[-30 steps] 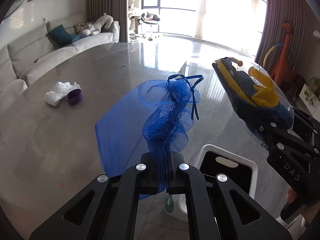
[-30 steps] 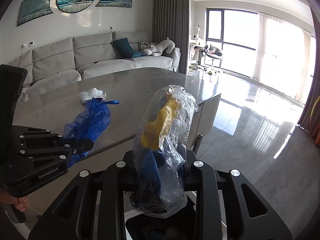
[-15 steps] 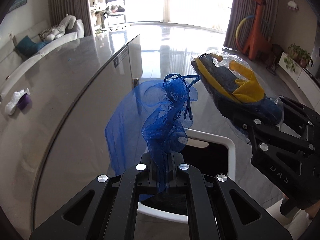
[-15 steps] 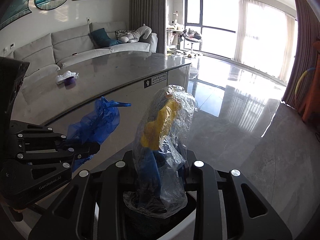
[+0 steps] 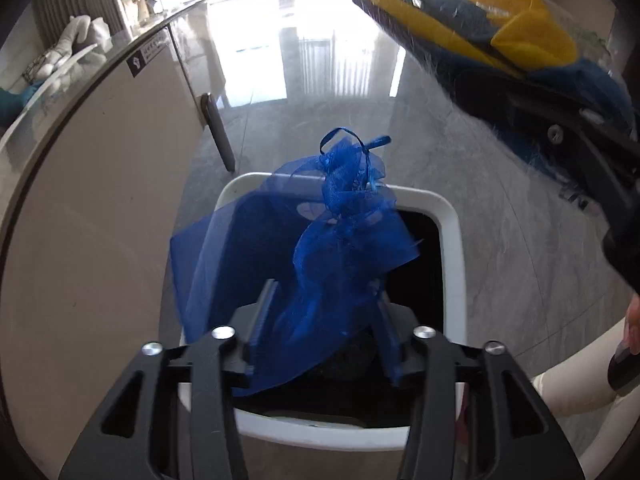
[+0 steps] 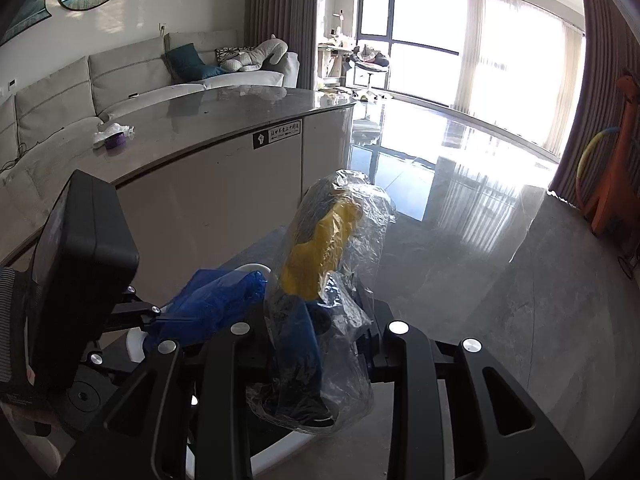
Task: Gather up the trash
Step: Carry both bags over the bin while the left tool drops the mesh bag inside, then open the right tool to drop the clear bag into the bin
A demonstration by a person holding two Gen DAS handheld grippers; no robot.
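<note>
Blue mesh bag (image 5: 336, 248) veils bin (image 5: 452, 232) interior.

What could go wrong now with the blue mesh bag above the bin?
The left tool is open, and the light blue mesh bag spreads past the white bin rim on the left, so it may snag there or drift outside. The plastic-wrapped bundle in the right tool hangs close and could catch it.

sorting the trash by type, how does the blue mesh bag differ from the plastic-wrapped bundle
The blue mesh bag is sheer, limp blue netting with a ribbon tie; the plastic-wrapped bundle is clear film around yellow and dark blue contents. The mesh bag lies loose between the open fingers of the left hand-held gripper; the bundle sits in the right hand-held gripper. Both are over the white bin.
</note>
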